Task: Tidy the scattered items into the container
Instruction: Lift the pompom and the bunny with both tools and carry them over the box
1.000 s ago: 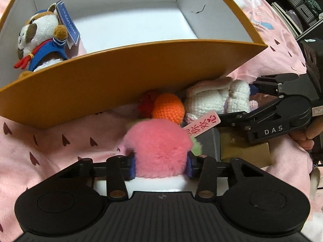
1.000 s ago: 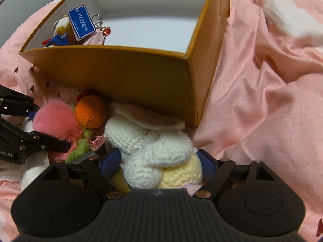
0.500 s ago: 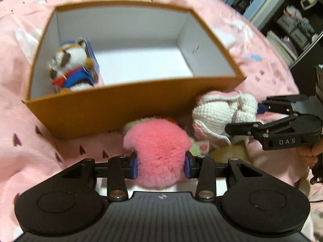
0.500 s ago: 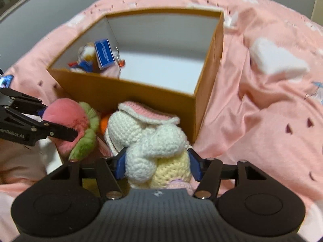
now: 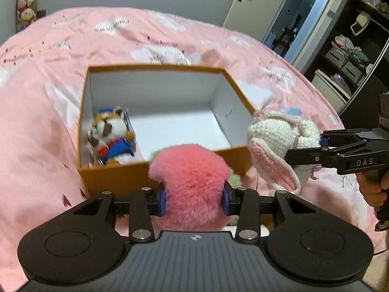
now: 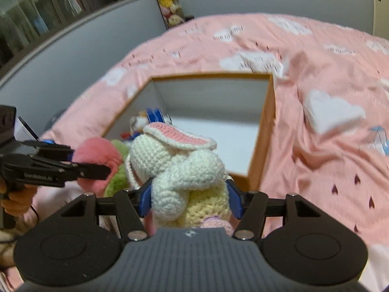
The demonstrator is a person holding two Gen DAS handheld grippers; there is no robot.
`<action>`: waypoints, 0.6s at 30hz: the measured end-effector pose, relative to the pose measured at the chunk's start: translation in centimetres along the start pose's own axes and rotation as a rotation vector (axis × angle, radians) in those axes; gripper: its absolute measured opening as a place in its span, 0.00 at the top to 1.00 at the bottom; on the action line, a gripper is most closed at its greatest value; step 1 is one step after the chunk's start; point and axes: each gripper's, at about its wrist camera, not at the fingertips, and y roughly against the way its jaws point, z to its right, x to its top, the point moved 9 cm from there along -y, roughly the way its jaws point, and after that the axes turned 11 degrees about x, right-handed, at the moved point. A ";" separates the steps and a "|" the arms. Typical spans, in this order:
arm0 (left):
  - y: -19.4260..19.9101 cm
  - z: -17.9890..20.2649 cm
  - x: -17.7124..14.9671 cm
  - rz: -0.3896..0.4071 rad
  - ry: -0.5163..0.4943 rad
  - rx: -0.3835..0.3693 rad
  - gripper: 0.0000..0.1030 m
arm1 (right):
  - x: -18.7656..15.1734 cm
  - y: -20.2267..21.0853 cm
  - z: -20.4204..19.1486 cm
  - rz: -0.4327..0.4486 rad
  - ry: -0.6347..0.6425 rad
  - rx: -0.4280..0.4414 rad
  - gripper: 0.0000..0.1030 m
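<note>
Left gripper (image 5: 193, 200) clamps the pink pompom (image 5: 192, 182), right gripper (image 6: 189, 200) the crochet rabbit (image 6: 180, 170) — both before the orange box (image 5: 116, 177); the raccoon plush (image 5: 109, 138), clear from the left wrist, is largely hidden from the right.

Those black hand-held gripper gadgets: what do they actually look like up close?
Each is matte black plastic. The left hand-held gripper has a ribbed body, two round discs, thin linkage bars with silver rivets, and blue pads inside the fingers. The right hand-held gripper is built the same. From the side each has a pistol-style handle; white lettering reads "DAS" on the right one and "GenRobot.AI" on the left.
</note>
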 end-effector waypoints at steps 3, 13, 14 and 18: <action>0.8 -0.2 1.4 0.038 -0.011 0.013 0.55 | 1.6 0.1 -1.0 0.033 0.011 0.024 0.39; 1.7 -0.4 6.4 0.141 -0.054 0.060 0.55 | 6.2 -1.3 -2.6 0.089 0.053 0.016 0.39; 1.4 -0.5 6.9 0.145 -0.057 0.067 0.55 | 6.5 -1.5 -2.4 0.093 0.049 0.010 0.39; -1.0 -0.8 7.9 0.121 -0.056 0.111 0.55 | 7.8 -3.2 -1.0 0.098 0.029 -0.040 0.39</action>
